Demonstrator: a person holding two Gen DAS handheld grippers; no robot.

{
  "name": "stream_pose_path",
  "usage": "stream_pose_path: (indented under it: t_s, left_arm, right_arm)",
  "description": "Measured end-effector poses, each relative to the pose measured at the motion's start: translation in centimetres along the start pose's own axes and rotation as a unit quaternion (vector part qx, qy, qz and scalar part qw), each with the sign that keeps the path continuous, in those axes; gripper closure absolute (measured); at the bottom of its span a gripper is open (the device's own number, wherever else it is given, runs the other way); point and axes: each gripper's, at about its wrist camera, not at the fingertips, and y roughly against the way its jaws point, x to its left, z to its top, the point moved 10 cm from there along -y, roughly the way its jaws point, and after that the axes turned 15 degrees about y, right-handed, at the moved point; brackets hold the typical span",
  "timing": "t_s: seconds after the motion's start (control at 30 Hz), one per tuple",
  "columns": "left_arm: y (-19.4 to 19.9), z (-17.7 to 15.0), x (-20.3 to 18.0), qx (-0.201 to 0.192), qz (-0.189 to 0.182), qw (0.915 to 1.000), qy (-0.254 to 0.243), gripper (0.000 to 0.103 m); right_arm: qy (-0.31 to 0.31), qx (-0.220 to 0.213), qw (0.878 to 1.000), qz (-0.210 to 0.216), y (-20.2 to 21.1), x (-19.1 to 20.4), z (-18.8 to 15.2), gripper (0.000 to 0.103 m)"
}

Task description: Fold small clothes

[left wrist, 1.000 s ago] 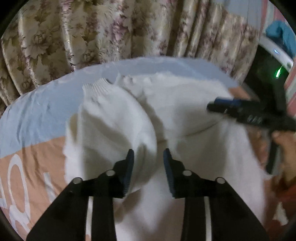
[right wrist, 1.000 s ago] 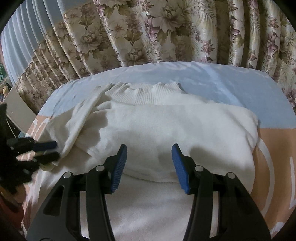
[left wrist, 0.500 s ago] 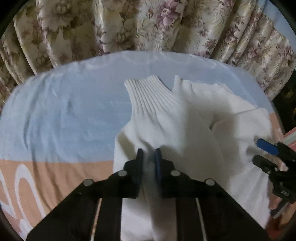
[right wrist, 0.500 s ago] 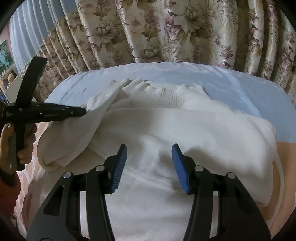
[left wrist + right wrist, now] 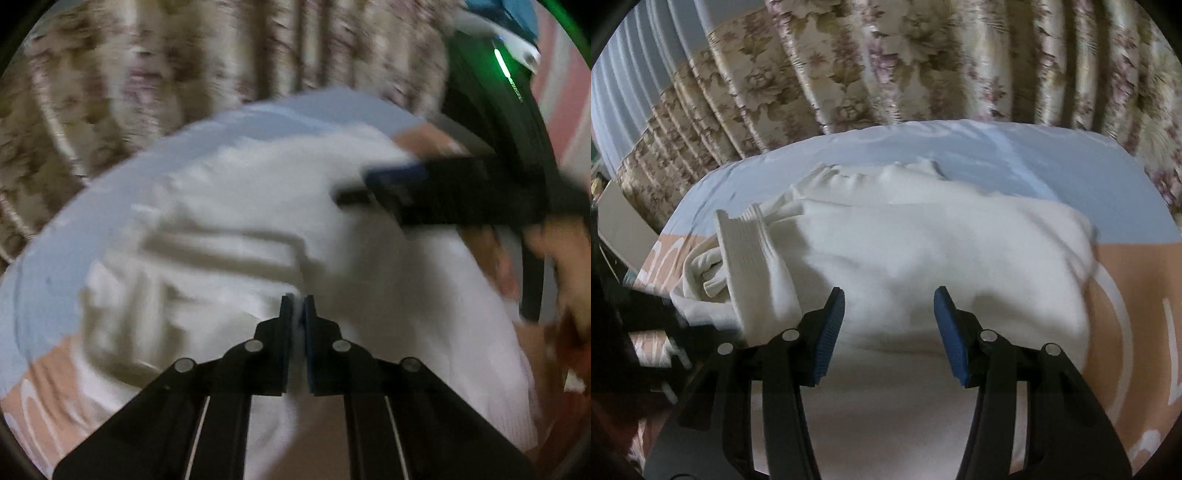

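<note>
A white knit sweater (image 5: 923,258) lies on the bed, collar toward the curtains. Its left sleeve (image 5: 757,273) with the ribbed cuff is folded in over the body at the left. In the blurred left wrist view my left gripper (image 5: 298,306) is shut on a pinch of the sweater (image 5: 229,229) fabric. My right gripper (image 5: 889,306) is open and empty, hovering over the sweater's lower body; it also shows in the left wrist view (image 5: 373,188) at the right.
The bed sheet is light blue (image 5: 1034,158) at the far side and peach (image 5: 1137,295) with white shapes nearer. Floral curtains (image 5: 923,62) hang behind the bed. A dark device with a green light (image 5: 502,70) stands at the right.
My left gripper closed on the sleeve, then carried it across toward the sweater's body while swinging right. The cuff now lies folded in at the left. My right gripper stayed open.
</note>
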Motion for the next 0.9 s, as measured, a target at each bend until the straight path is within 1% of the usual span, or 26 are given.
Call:
stream_pose_path:
  t_s: [0.07, 0.1, 0.13, 0.17, 0.2, 0.33, 0.4, 0.5, 0.53, 0.57, 0.63, 0.67, 0.7, 0.77, 0.83, 0.87, 0.9]
  left_arm:
    - [-0.8, -1.2, -1.0, 0.007, 0.009, 0.9999, -0.006, 0.094]
    - [-0.8, -1.4, -1.1, 0.006, 0.011, 0.9999, -0.008, 0.084]
    - [-0.4, -1.5, -1.4, 0.004, 0.005, 0.9999, -0.010, 0.066]
    - [0.1, -1.7, -1.6, 0.000, -0.002, 1.0000, -0.007, 0.056]
    - [0.9, -1.8, -1.5, -0.012, -0.004, 0.9999, 0.000, 0.044]
    - [3.0, -1.9, 1.4, -0.030, 0.020, 0.9985, 0.040, 0.044]
    - [4.1, -1.9, 3.8, -0.039, 0.034, 0.9960, 0.072, 0.044]
    - [4.6, -1.4, 8.1, -0.045, 0.055, 0.9887, 0.132, 0.044]
    - [4.4, -1.3, 9.8, -0.044, 0.068, 0.9851, 0.152, 0.044]
    - [4.4, -1.3, 10.6, -0.042, 0.073, 0.9831, 0.163, 0.044]
    - [4.1, -1.5, 11.3, -0.032, 0.062, 0.9821, 0.175, 0.044]
    - [4.0, -1.6, 11.6, -0.032, 0.068, 0.9819, 0.174, 0.044]
    - [3.8, -1.7, 11.7, -0.029, 0.084, 0.9818, 0.168, 0.044]
    - [3.5, -1.8, 11.8, -0.025, 0.096, 0.9819, 0.161, 0.044]
    - [3.3, -1.8, 11.7, -0.025, 0.107, 0.9820, 0.153, 0.044]
    - [3.5, -2.0, 12.0, -0.026, 0.109, 0.9819, 0.153, 0.044]
    - [3.5, -1.8, 12.1, -0.027, 0.109, 0.9816, 0.154, 0.044]
  right_arm:
    - [-0.001, 0.003, 1.000, -0.005, 0.4, -0.5, -0.5, 0.052]
    - [-0.002, 0.003, 1.000, -0.007, 0.7, -0.8, -0.7, 0.052]
    - [-0.003, 0.003, 1.000, -0.007, 0.9, -0.9, -0.8, 0.052]
    - [-0.004, 0.003, 1.000, -0.008, 1.2, -1.0, -1.0, 0.052]
    - [-0.003, 0.003, 1.000, -0.008, 1.4, -1.0, -1.0, 0.052]
    - [-0.004, 0.006, 1.000, -0.012, 1.8, -1.1, -1.5, 0.052]
    - [-0.014, 0.004, 1.000, -0.006, 1.8, -1.2, -1.6, 0.052]
    - [-0.025, -0.004, 1.000, 0.019, 1.4, -0.5, -0.4, 0.052]
    - [-0.020, -0.006, 0.999, 0.028, 1.0, 0.2, 0.4, 0.052]
    - [-0.013, -0.006, 0.999, 0.036, 0.6, 0.9, 1.1, 0.052]
    - [0.007, -0.004, 0.999, 0.052, -0.7, 2.8, 2.7, 0.052]
    - [0.012, 0.001, 0.998, 0.062, -1.4, 3.5, 3.2, 0.052]
    - [0.015, 0.011, 0.997, 0.073, -2.6, 4.4, 3.6, 0.052]
    - [0.020, 0.022, 0.996, 0.080, -4.2, 5.3, 4.1, 0.052]
    - [0.033, 0.032, 0.995, 0.083, -5.7, 6.2, 4.5, 0.075]
    - [0.045, 0.031, 0.995, 0.081, -6.1, 6.5, 4.7, 0.089]
    - [0.069, 0.017, 0.995, 0.069, -5.8, 7.0, 5.2, 0.090]
